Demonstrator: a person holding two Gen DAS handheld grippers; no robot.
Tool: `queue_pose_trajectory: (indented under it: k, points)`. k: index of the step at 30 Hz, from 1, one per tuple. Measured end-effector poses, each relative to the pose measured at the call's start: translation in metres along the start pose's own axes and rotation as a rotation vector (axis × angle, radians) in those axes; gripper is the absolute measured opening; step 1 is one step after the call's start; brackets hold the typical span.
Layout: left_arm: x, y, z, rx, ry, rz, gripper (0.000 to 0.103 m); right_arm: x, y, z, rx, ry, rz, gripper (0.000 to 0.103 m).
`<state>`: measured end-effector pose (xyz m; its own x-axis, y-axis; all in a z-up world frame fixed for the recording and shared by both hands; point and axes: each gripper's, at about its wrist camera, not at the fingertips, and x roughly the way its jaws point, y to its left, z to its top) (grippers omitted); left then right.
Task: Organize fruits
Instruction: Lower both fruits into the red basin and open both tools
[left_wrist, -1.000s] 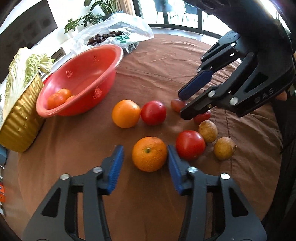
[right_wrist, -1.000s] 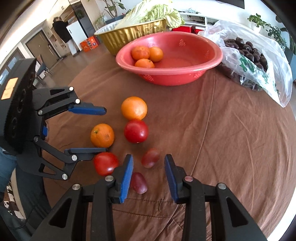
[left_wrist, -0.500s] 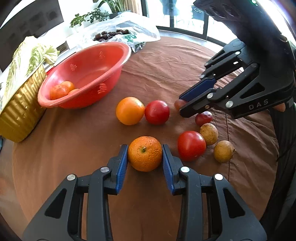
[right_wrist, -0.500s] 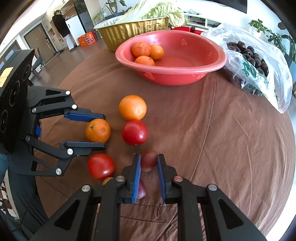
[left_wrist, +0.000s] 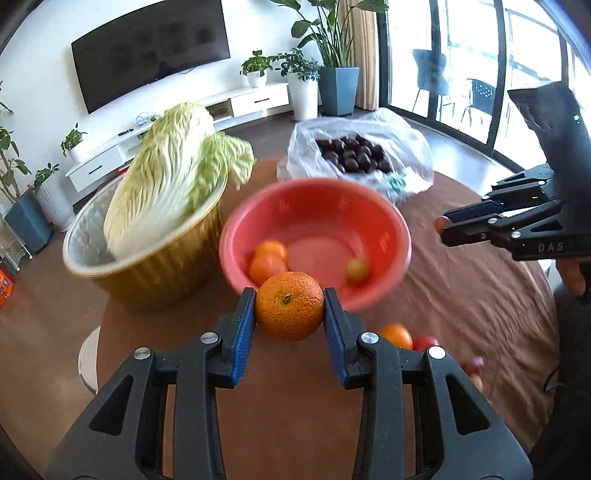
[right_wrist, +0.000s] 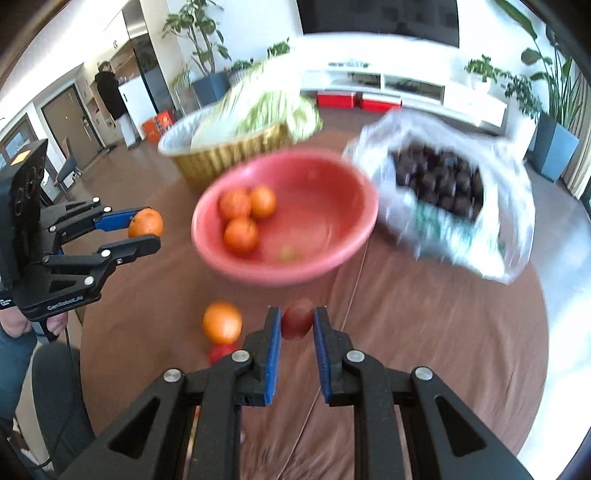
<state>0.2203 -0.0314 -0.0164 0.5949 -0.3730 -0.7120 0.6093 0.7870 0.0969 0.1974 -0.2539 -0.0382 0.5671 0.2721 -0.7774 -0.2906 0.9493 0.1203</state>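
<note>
My left gripper (left_wrist: 290, 325) is shut on a large orange (left_wrist: 290, 305) and holds it above the table, just in front of the red bowl (left_wrist: 384, 229). It also shows in the right wrist view (right_wrist: 146, 223). My right gripper (right_wrist: 297, 334) is shut on a small red tomato (right_wrist: 297, 318), lifted, near the bowl (right_wrist: 332, 258). The bowl holds three small oranges (right_wrist: 240, 214) and a small yellowish fruit (right_wrist: 290, 254). One orange (right_wrist: 221, 322) and a red tomato (right_wrist: 221, 351) lie on the brown cloth below.
A gold basin (left_wrist: 155, 273) with a Chinese cabbage (left_wrist: 166, 173) stands left of the bowl. A plastic bag of dark chestnuts (left_wrist: 354, 153) lies behind it. Small fruits (left_wrist: 472, 367) lie at the table's right. A person (right_wrist: 110, 99) stands far off.
Both grippers closed on their fruit and lifted it off the table toward the red bowl. The views now tilt up to the room. A small yellowish fruit now shows in the bowl.
</note>
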Motion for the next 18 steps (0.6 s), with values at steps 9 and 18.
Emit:
queue_pose_trajectory:
  k: [9, 18]
  points:
    - [0.065, -0.013, 0.02, 0.062, 0.093, -0.005, 0.035, 0.051, 0.0, 0.047, -0.069, 0.017, -0.042, 0.019]
    - [0.094, -0.017, 0.014, 0.088, 0.11, 0.01, 0.052, 0.086, -0.005, 0.049, -0.09, 0.079, -0.076, 0.02]
